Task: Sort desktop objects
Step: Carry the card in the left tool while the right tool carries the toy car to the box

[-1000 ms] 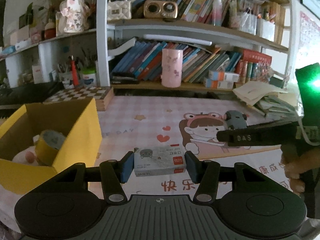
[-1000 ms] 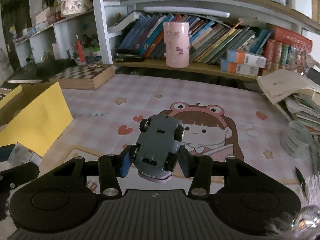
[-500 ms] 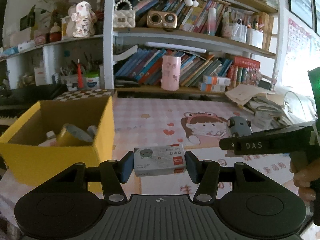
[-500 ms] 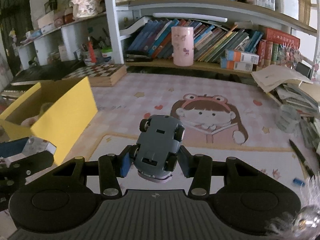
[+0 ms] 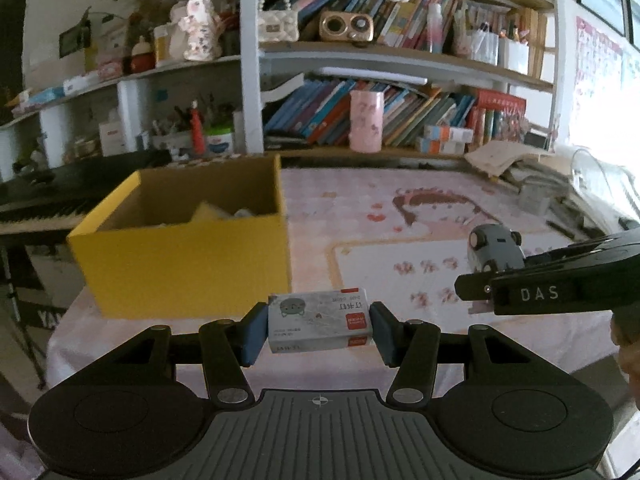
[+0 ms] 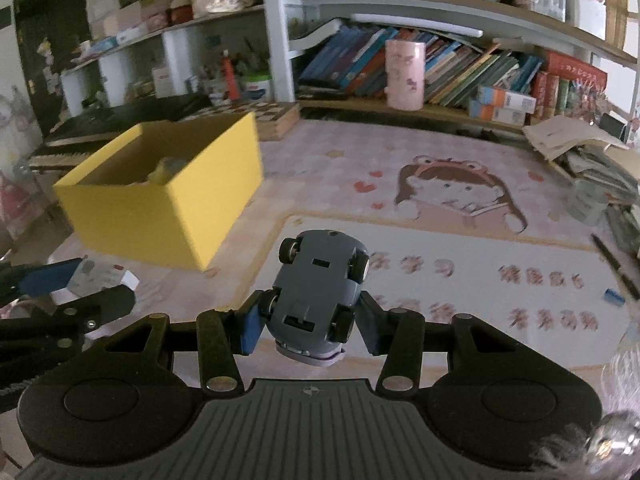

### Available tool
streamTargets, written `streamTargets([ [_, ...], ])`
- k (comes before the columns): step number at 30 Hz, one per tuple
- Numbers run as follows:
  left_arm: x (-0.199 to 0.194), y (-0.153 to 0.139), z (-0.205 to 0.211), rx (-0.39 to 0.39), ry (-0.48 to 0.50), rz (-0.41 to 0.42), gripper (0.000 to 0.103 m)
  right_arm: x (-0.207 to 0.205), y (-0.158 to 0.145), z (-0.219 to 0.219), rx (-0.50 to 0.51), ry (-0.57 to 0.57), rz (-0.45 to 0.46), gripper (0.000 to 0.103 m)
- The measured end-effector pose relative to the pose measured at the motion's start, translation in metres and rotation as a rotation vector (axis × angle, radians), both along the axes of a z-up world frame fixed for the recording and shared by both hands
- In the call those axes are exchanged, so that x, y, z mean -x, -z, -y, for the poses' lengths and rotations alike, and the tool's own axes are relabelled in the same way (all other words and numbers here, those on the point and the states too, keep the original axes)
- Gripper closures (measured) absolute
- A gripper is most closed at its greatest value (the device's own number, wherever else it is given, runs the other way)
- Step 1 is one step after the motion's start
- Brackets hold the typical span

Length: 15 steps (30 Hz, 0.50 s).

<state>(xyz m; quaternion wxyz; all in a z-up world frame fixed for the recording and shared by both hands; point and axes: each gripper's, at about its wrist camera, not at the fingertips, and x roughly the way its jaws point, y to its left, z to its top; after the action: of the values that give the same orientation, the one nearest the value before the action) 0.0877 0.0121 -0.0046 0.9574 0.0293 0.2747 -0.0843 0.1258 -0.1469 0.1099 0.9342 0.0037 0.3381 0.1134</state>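
Note:
My left gripper point(image 5: 318, 330) is shut on a small grey staple box point(image 5: 320, 320) and holds it in the air in front of the desk edge. My right gripper point(image 6: 310, 326) is shut on a grey toy car point(image 6: 320, 292) turned wheels up, above the pink desk mat point(image 6: 460, 216). The car also shows in the left wrist view point(image 5: 496, 248), and the staple box in the right wrist view point(image 6: 96, 280). A yellow cardboard box point(image 5: 184, 252) stands on the desk's left side, holding a tape roll and other items. It also shows in the right wrist view point(image 6: 164, 196).
A bookshelf with a pink cup point(image 6: 404, 74) runs along the back. A chessboard box point(image 6: 260, 118) lies behind the yellow box. Stacked papers and books point(image 6: 592, 156) lie at the right, with pens point(image 6: 612, 260) and a small blue item point(image 6: 614, 296). A keyboard point(image 5: 40, 208) is at the left.
Both grippers have pulled back and up from the desk, holding their objects. The yellow box now appears farther off and whole in both views.

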Motion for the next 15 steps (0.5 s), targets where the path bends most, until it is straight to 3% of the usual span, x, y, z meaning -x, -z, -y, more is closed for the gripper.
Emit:
streamTargets([
  [15,0.038,0.002,-0.049,0.007,-0.048,-0.024,0.049,0.045,0.007,-0.066,0.007,-0.085,-0.025,0.058],
])
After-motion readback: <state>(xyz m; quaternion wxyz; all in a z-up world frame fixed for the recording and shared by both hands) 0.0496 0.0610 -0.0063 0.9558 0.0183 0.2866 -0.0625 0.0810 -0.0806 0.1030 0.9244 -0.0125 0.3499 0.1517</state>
